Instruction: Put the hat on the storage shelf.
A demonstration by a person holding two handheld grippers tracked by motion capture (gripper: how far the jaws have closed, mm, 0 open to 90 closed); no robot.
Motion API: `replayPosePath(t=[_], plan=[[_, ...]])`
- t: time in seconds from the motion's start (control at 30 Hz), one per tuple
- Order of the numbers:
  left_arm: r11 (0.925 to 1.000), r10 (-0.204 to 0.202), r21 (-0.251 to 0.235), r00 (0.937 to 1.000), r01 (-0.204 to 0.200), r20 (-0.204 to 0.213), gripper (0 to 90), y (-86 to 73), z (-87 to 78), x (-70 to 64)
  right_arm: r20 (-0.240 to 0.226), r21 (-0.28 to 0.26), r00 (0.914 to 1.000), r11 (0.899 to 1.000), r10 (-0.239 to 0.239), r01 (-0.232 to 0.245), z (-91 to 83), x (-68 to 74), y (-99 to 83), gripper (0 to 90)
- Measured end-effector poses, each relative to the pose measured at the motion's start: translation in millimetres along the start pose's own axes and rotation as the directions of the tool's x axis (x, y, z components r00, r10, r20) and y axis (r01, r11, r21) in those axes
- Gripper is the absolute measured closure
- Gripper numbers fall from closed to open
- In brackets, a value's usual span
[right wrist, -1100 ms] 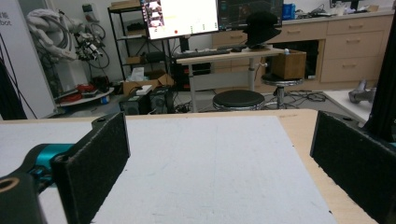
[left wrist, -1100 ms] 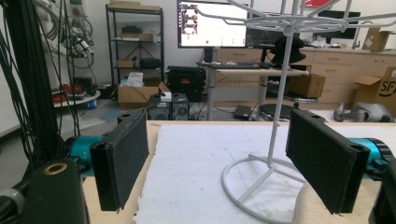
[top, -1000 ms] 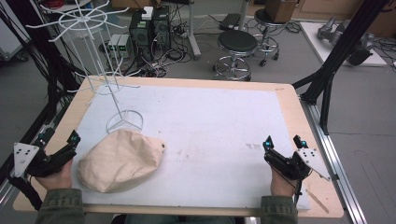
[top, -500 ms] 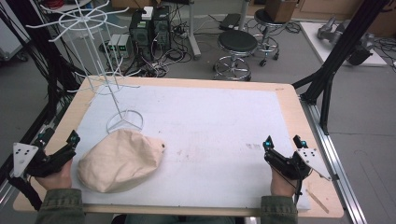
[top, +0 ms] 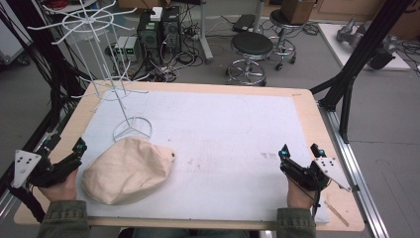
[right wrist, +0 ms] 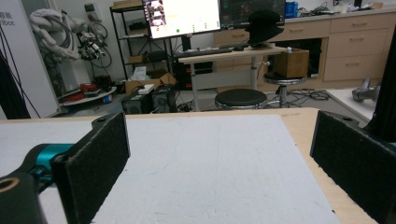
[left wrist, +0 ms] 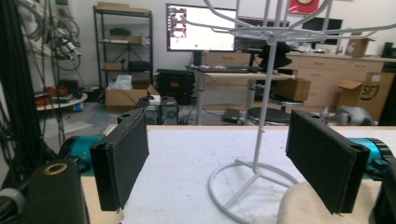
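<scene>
The beige cloth bag (top: 128,170) is the soft thing on the table (top: 307,106), and it lies at the near left part of the white mat (top: 223,129), as a rounded, slightly flattened heap. One end of it narrows to a point that shows toward the middle of the mat. In the left gripper view a small part of the bag (left wrist: 299,207) appears at the bottom, just under the right jaw.

The table is a light wooden board, and the white mat covers most of it, with bare wood on the edges. On the far left of the mat stands a white wire rack (top: 106,74), tall, with a thin pole, spoke arms at the top and a ring foot just beyond the bag. In the left gripper view the rack (left wrist: 261,116) rises between the two jaws, farther off.

The left gripper (top: 64,151) rests at the left edge of the table, beside the bag but not touching it. Its jaws are spread wide and hold nothing; the left gripper (left wrist: 229,163) view shows the free gap clearly.

The right gripper (top: 299,151) is at the near right of the mat, well apart from the bag. Its jaws also stand wide apart with only bare mat between them, as the right gripper (right wrist: 224,168) view shows.

Beyond the table there is a black round stool (top: 251,47) on the grey floor.
</scene>
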State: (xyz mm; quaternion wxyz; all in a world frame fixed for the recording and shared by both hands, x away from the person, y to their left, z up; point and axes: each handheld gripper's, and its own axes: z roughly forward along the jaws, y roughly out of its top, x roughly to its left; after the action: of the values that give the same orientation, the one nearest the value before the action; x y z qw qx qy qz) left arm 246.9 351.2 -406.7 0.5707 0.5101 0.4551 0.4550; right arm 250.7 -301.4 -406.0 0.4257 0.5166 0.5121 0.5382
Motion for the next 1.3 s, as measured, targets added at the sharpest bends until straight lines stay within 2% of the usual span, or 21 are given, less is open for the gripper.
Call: replayPosePath(t=[0.33,0.63,0.73,0.93,1.03,1.07,1.13,1.3], plan=[[1.0,-0.002,0.006,0.9994,0.002,0.034,21.4,2.2,1.2,-1.7,-0.005,0.003,1.0,1.0,0.001,-0.001,0.5,0.1,-0.2,3.8],[0.9997,0.005,0.023,0.994,-0.008,0.109,21.4,6.8,3.5,-5.4,-0.008,0.002,1.0,1.0,-0.002,0.002,0.7,-0.1,-0.1,3.8],[0.9993,0.0,0.036,0.99,-0.005,0.141,21.4,7.6,4.7,-5.4,-0.009,0.001,0.9999,1.0,-0.004,0.004,0.9,-0.3,-0.2,3.8],[0.9975,0.005,0.068,0.9777,-0.019,0.21,21.5,9.5,8.0,-8.7,-0.011,0.002,0.9999,1.0,-0.003,0.003,1.0,-0.2,-0.2,3.8],[0.9967,0.004,0.078,0.9727,-0.022,0.232,21.5,9.4,9.4,-10.4,-0.013,0.003,0.9999,1.0,-0.001,0.001,1.0,0.0,-0.3,3.8],[0.9958,0.005,0.088,0.9691,-0.027,0.247,21.5,9.6,10.2,-10.9,-0.014,0.005,0.9999,1.0,0.002,-0.002,0.9,0.3,-0.3,3.8],[0.9956,0.003,0.09,0.9674,-0.026,0.253,21.6,9.7,10.5,-11.3,-0.015,0.005,0.9999,1.0,0.001,-0.001,0.8,0.3,-0.3,3.8],[0.9941,-0.006,0.105,0.9563,-0.026,0.292,21.9,11.1,11.8,-11.2,-0.015,0.006,0.9999,1.0,-0.002,0.002,1.0,0.3,-0.4,3.8]])
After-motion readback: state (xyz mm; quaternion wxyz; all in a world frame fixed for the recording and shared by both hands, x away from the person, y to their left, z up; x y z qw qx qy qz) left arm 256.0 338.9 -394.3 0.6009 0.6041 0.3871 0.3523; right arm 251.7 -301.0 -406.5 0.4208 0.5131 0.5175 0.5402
